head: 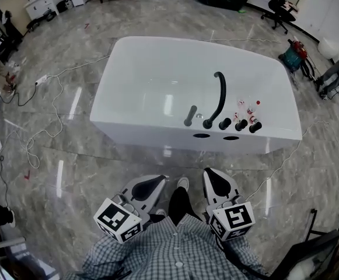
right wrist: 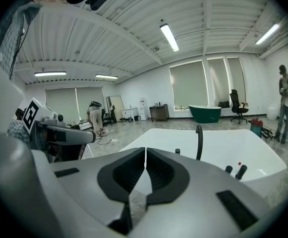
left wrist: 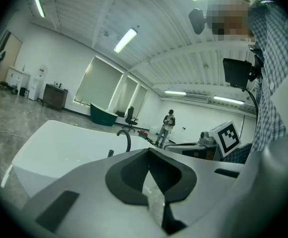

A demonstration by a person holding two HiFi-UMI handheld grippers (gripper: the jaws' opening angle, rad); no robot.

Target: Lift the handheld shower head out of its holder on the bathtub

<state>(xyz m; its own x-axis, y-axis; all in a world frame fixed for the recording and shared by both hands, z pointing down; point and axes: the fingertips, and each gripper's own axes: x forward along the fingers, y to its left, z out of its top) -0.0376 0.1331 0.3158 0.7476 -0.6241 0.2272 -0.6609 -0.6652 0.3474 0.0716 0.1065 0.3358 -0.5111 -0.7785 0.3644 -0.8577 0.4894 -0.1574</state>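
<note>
The white bathtub [head: 134, 74] stands on the marble floor ahead of me. On its near rim the handheld shower head [head: 190, 115] sits upright as a short dark stick. To its right are the curved black spout [head: 219, 98] and three black knobs [head: 240, 125]. Both grippers hang low by my body, well short of the tub. The left gripper [head: 163, 179] is shut and empty, and so is the right gripper [head: 208, 172]. From the left gripper [left wrist: 148, 150] the spout [left wrist: 127, 139] shows beyond the jaws. Past the right gripper [right wrist: 145, 149] I see the spout [right wrist: 199, 142] and knobs [right wrist: 241, 171].
White cables [head: 52, 107] trail over the floor left of the tub, and another runs from its right end. Small red-capped bottles [head: 248, 107] stand on the rim by the knobs. An office chair [head: 279, 7] and bags [head: 294, 54] are at the back right. A person [left wrist: 168, 123] stands far off.
</note>
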